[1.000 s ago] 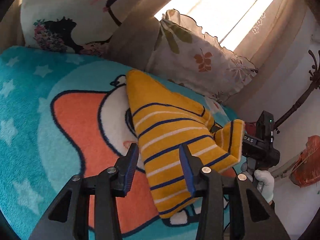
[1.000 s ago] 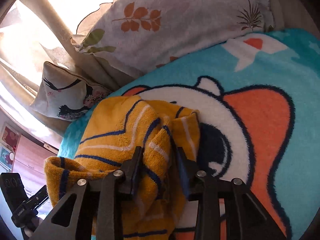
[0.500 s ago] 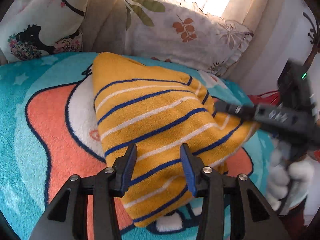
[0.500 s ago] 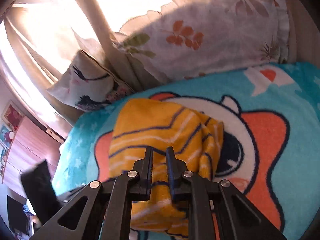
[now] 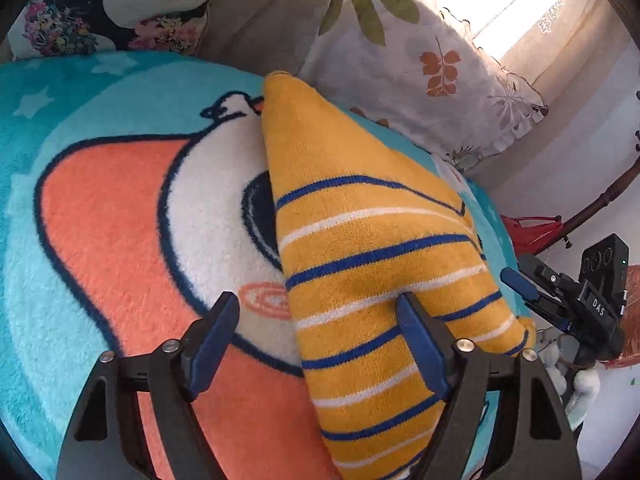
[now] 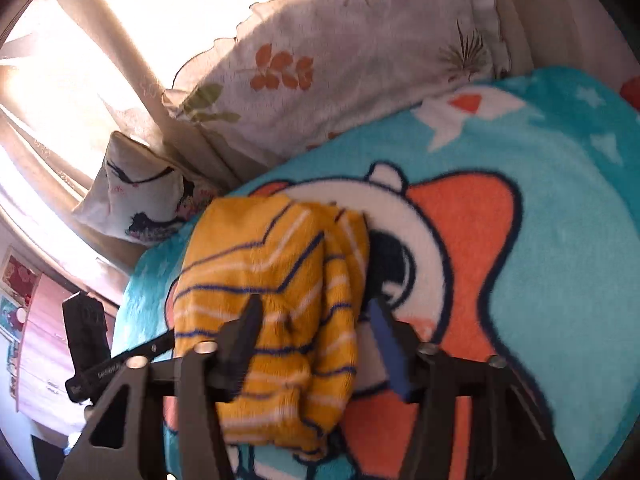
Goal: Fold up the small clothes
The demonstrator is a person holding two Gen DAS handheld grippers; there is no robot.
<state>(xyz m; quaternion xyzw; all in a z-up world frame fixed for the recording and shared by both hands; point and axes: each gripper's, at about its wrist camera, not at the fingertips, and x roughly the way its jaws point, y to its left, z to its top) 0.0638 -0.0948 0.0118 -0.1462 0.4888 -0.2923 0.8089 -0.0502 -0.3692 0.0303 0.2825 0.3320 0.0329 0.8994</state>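
Note:
A small yellow garment with blue and white stripes lies folded on the cartoon blanket. My left gripper hovers low over its near edge. Its jaws are opening wide: the right finger is above the cloth and the left finger is over the blanket, neither pressing. In the right wrist view the same garment lies bunched at its right side. My right gripper is just above its near end, jaws opening, with the cloth below and loose. Each gripper shows in the other's view: the right gripper and the left gripper.
A leaf-print pillow and a pillow with a dark floral figure lean at the head of the bed, against the curtains. The blanket's edge drops off by the right gripper, where a gloved hand shows. A pink cabinet stands beyond the left.
Both grippers went from narrow to wide open and let go of the cloth. The garment now rests flat and folded; the left gripper sank closer to it, and the right one drew back slightly.

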